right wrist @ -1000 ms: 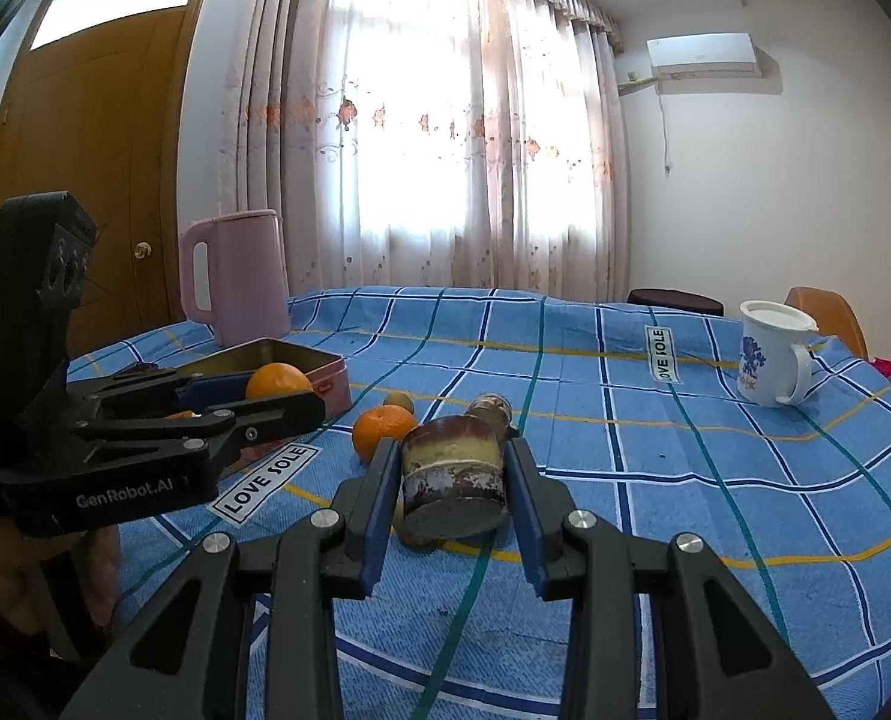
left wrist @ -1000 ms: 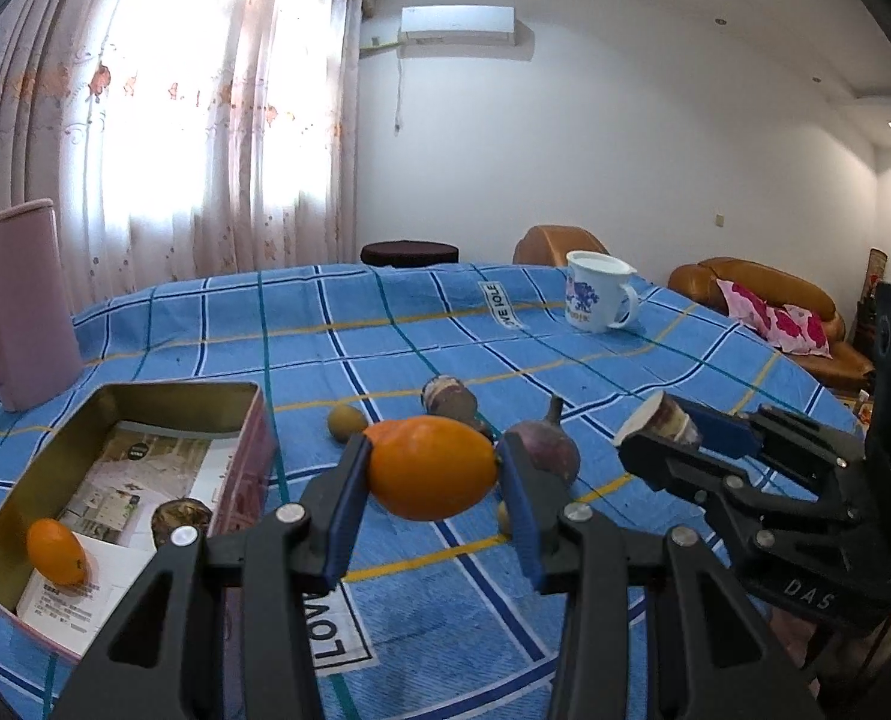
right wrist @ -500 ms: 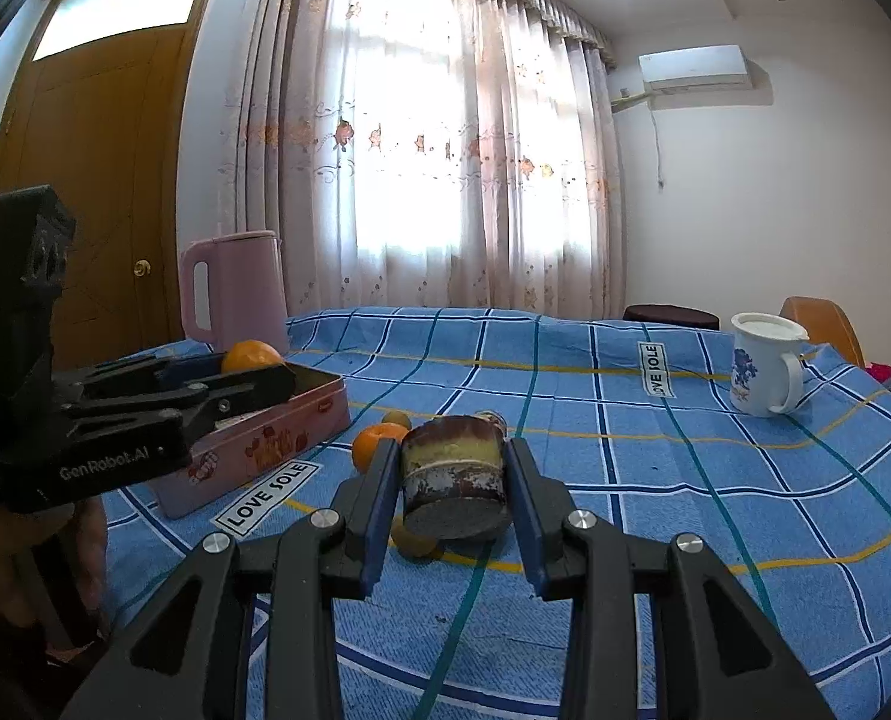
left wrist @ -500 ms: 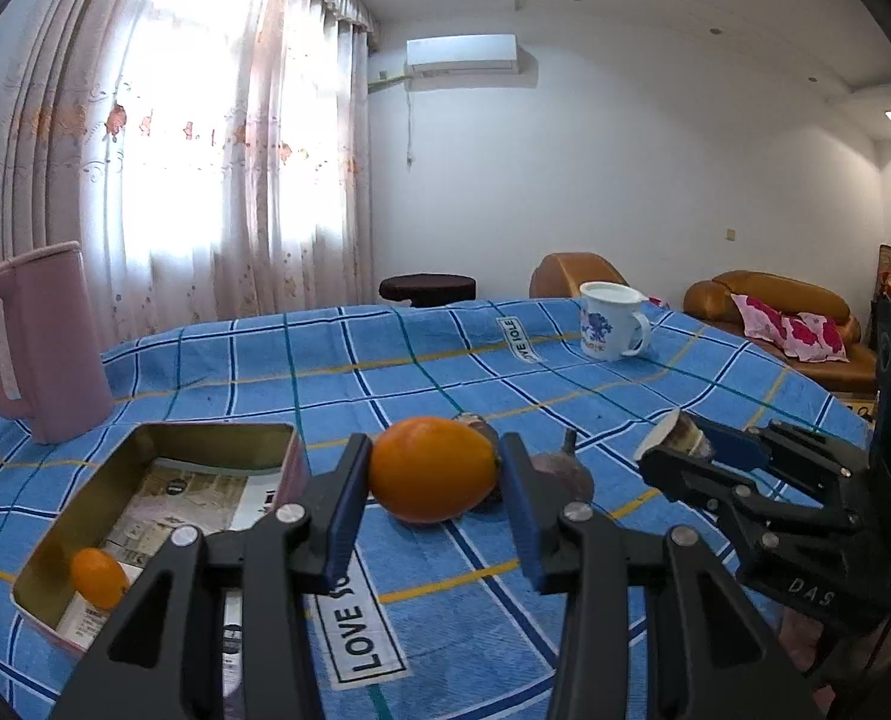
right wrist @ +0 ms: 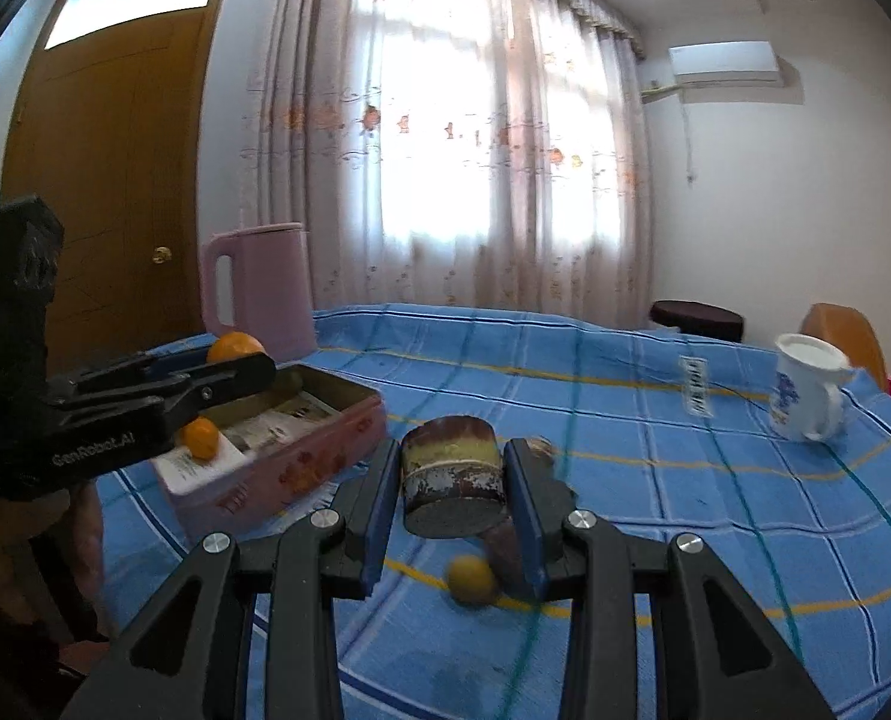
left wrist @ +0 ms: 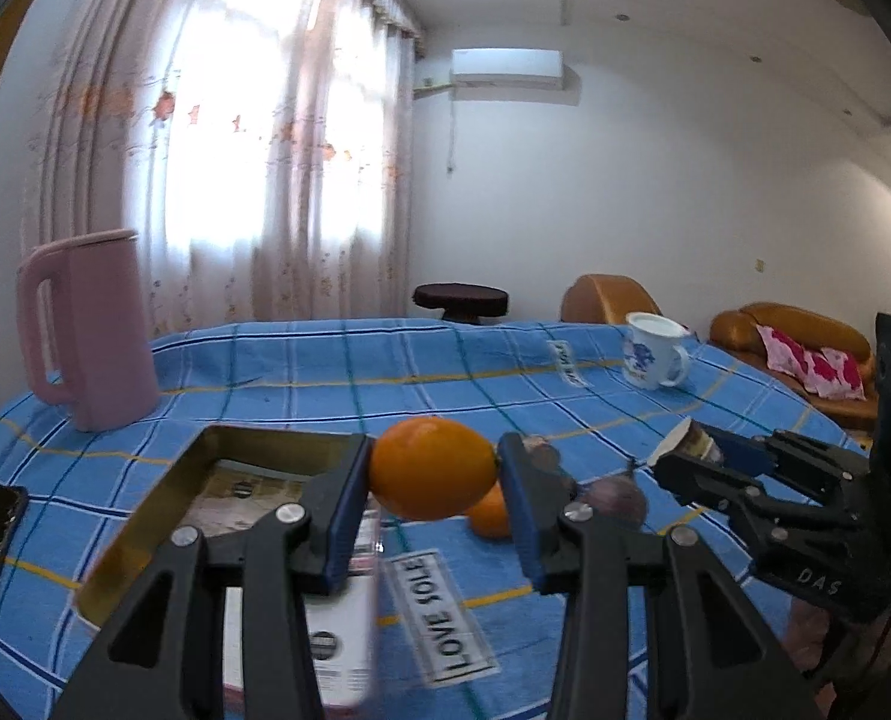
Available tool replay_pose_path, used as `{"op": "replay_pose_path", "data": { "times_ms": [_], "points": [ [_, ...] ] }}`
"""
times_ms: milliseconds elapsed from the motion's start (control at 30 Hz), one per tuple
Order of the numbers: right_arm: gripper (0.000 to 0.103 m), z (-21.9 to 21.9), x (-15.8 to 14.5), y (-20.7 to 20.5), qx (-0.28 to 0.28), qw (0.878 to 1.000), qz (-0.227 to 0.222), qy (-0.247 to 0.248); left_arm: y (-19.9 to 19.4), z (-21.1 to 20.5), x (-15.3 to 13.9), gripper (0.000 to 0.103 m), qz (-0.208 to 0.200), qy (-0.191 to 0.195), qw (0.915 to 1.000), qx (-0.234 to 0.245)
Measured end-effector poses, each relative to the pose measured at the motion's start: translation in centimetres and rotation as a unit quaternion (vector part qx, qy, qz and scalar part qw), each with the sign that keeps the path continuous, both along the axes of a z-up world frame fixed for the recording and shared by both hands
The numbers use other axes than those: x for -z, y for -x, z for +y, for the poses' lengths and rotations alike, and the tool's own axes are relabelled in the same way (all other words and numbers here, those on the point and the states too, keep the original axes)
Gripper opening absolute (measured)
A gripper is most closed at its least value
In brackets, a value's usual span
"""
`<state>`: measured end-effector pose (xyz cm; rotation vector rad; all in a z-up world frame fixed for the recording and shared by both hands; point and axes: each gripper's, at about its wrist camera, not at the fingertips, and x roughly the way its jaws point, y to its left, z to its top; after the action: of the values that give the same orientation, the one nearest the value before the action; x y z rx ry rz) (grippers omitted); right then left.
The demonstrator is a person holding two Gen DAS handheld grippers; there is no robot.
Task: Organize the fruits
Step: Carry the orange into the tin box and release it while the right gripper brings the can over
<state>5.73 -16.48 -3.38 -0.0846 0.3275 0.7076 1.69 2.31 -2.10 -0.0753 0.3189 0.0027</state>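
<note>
The left tool (left wrist: pixel 434 468) stays clenched on an orange (left wrist: pixel 433 467), now carried higher and closer to the open tin box (left wrist: pixel 145 504) on the table (left wrist: pixel 337 372). The right tool (right wrist: pixel 450 483) still grips a brown-and-yellow cut fruit piece (right wrist: pixel 452 480), lifted further above the small yellow fruit (right wrist: pixel 472 581) on the cloth.

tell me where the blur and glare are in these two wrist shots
Left wrist view: the window is blown out white, and the tin box and cloth label near the bottom edge are smeared. Right wrist view: the same window glare, the small yellow fruit is soft; the held cut fruit piece stays sharp. Both bend straight lines, fisheye style.
</note>
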Motion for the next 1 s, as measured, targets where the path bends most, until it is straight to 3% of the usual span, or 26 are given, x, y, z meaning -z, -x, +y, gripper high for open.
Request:
{"op": "replay_pose_path", "data": {
  "times_ms": [233, 467, 733, 1000],
  "points": [
    [0.037, 6.1, -1.5, -1.5, -0.059, 0.998, 0.011, 0.018, -0.6, 5.1, -0.2, 0.044, 0.020, 0.023, 0.9987, -0.040],
    [0.037, 12.2, -0.9, -2.5, -0.103, 0.993, 0.037, 0.042, -2.1, 10.6, 0.9, 0.044, 0.058, 0.050, 0.9937, -0.082],
    [0.037, 17.1, 1.4, -2.2, -0.137, 0.984, 0.060, 0.098, -3.1, 12.5, 2.1, 0.044, 0.088, 0.058, 0.9902, -0.092],
    [0.038, 19.1, 3.0, -2.2, -0.153, 0.975, 0.096, 0.133, -3.7, 13.2, 2.9, 0.048, 0.104, 0.065, 0.9875, -0.099]
  ]
}}
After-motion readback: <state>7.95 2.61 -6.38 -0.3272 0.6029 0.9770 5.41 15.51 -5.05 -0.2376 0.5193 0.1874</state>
